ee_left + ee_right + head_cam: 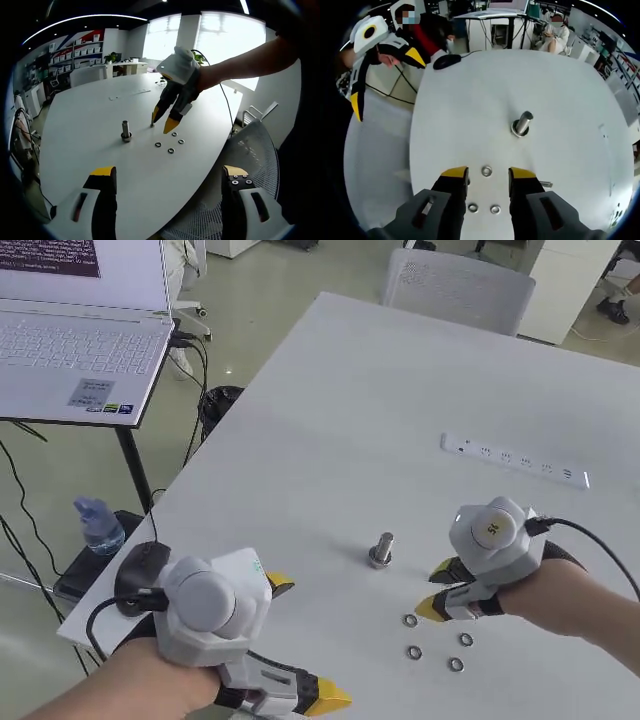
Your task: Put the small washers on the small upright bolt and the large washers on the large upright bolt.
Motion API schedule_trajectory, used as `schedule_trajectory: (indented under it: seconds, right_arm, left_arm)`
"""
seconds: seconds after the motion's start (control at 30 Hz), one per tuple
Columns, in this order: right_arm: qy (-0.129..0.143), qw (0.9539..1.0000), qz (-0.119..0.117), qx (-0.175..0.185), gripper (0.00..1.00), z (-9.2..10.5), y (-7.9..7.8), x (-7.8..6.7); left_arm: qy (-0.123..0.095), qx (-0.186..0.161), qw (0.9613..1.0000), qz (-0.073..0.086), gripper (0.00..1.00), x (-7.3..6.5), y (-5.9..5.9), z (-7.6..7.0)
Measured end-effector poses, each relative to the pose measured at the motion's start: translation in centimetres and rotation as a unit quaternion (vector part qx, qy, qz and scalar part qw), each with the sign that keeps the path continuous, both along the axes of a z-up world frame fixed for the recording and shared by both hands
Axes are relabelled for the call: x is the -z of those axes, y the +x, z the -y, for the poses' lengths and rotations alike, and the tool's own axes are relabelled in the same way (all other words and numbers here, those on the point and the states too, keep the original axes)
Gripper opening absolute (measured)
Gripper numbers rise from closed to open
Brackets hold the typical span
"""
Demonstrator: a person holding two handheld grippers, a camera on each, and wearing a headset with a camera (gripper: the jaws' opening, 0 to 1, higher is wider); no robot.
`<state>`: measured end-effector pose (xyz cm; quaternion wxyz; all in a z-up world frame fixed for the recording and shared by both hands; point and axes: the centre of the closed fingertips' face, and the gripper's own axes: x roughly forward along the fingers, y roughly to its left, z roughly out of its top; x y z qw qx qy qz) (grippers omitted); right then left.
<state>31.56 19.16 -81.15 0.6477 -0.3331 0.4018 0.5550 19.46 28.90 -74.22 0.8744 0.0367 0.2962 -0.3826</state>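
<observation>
A large upright bolt (pixel 381 550) (pixel 126 131) (pixel 522 124) stands near the middle of the white table (pixel 400 410). Several small washers (pixel 414 652) (pixel 170 150) lie flat just in front of it. My right gripper (pixel 435 590) (pixel 487 174) hangs open low over them, with one washer (pixel 486 171) on the table between its yellow tips, untouched. A thin upright bolt (pixel 152 120) shows beside the right gripper (pixel 163 120) in the left gripper view. My left gripper (pixel 305 640) (pixel 169 175) is open and empty at the table's near left edge.
An open laptop (pixel 80 340) sits on a stand to the far left, with a water bottle (pixel 98 525) below it. A white power strip (pixel 515 460) lies on the table at the right. A mesh chair (pixel 455 285) stands behind the table. A black mouse (pixel 447 61) lies at the table edge.
</observation>
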Motion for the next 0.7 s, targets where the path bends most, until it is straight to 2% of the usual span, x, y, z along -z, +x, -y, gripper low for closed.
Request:
schedule_trajectory:
  seconds: [0.1, 0.17, 0.53, 0.7]
  right_arm:
    - [-0.002, 1.0000, -0.001, 0.001, 0.34, 0.1, -0.2, 0.7]
    - [0.001, 1.0000, 0.007, 0.000, 0.34, 0.1, -0.2, 1.1]
    - [-0.011, 0.9999, 0.005, 0.005, 0.30, 0.1, -0.3, 3.3]
    - [-0.014, 0.9998, 0.001, 0.011, 0.29, 0.4, -0.3, 4.0]
  left_arm:
    - [0.001, 0.002, 1.0000, 0.000, 0.86, 0.1, -0.1, 0.1]
    - [0.002, 0.003, 1.0000, 0.001, 0.87, 0.0, -0.1, 0.1]
    - [0.006, 0.008, 1.0000, -0.001, 0.87, 0.2, 0.3, 0.2]
    - [-0.003, 0.009, 1.0000, 0.001, 0.87, -0.2, 0.7, 0.5]
